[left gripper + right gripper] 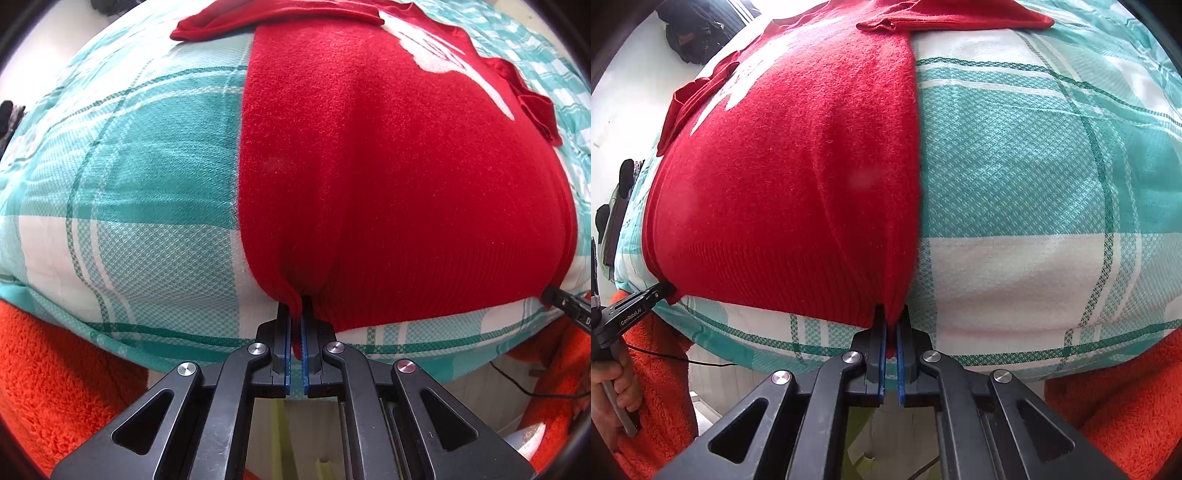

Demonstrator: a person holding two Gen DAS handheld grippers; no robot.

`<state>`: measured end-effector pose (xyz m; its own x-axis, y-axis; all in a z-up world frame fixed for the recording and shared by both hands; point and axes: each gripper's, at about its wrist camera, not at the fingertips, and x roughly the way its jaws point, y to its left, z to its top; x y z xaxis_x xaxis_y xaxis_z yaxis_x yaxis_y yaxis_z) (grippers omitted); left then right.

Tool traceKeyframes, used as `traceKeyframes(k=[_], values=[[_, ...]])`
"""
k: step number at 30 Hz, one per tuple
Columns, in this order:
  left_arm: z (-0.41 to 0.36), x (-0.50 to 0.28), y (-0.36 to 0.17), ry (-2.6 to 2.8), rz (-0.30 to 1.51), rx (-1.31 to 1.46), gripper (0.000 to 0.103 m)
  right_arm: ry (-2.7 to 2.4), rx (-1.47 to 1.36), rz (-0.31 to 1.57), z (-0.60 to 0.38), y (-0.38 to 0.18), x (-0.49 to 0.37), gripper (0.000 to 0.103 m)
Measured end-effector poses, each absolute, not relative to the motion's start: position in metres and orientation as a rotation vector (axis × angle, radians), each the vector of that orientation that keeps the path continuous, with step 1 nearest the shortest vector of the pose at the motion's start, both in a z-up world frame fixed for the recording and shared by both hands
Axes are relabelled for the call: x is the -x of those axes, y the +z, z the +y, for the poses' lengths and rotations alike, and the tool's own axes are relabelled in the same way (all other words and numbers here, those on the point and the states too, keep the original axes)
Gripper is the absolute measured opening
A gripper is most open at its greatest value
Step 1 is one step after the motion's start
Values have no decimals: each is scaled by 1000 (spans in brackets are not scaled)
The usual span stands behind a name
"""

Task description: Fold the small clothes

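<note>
We see the red knitted sweater (388,166) lying flat on the teal-and-white checked bedspread (129,177), hem nearest us. Our left gripper (296,314) sits at the hem's left corner, our right gripper (894,325) at its right corner. The orange fleecy sleeve (55,376) lies below the bed edge.

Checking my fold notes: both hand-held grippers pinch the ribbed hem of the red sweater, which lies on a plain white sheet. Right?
Not quite. The sheet is teal-and-white checked, not plain white, as the left wrist view shows. The rest holds: the left hand-held gripper and right hand-held gripper each pinch the ribbed hem of the red sweater.
</note>
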<state>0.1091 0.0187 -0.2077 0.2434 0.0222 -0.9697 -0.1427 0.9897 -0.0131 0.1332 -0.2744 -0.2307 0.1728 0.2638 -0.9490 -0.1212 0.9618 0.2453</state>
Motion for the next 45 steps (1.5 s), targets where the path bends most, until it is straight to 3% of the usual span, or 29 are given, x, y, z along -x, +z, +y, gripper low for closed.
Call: traceKeyframes(k=[11, 12, 14, 15, 16, 17, 21, 22, 24, 26, 28, 33, 40, 45], values=[[32, -94, -211, 105, 1313, 175, 9, 269, -162, 1365, -284, -230, -131, 6], [33, -92, -211, 106, 1316, 177, 13, 276, -179, 1368, -288, -230, -132, 7], [38, -88, -214, 123, 1331, 182, 32, 281, -217, 1374, -298, -229, -133, 13], [43, -84, -216, 154, 1340, 180, 61, 280, -231, 1379, -301, -229, -132, 15], [48, -80, -219, 200, 1350, 177, 83, 278, -244, 1384, -304, -229, -131, 19], [56, -77, -221, 242, 1361, 191, 87, 271, -252, 1388, -306, -229, -129, 22], [86, -59, -220, 318, 1406, 327, 82, 186, -257, 1401, -321, -224, -121, 36], [91, -53, -213, 348, 1385, 335, 79, 150, -255, 1393, -326, -220, -118, 44], [98, -38, -191, 388, 1291, 346, 78, 77, -269, 1322, -338, -203, -107, 46], [101, -26, -167, 447, 1164, 317, 80, -2, -277, 1206, -354, -179, -98, 47], [102, -18, -149, 506, 1040, 264, 89, -33, -284, 1096, -364, -159, -93, 51], [105, -11, -140, 549, 878, 177, 89, 116, -105, 954, -344, -132, -118, 50], [97, -30, -143, 536, 937, 162, 89, 346, 193, 872, -270, -128, -195, 50], [103, -34, -146, 548, 954, 231, 89, 362, 367, 968, -244, -172, -259, 47]])
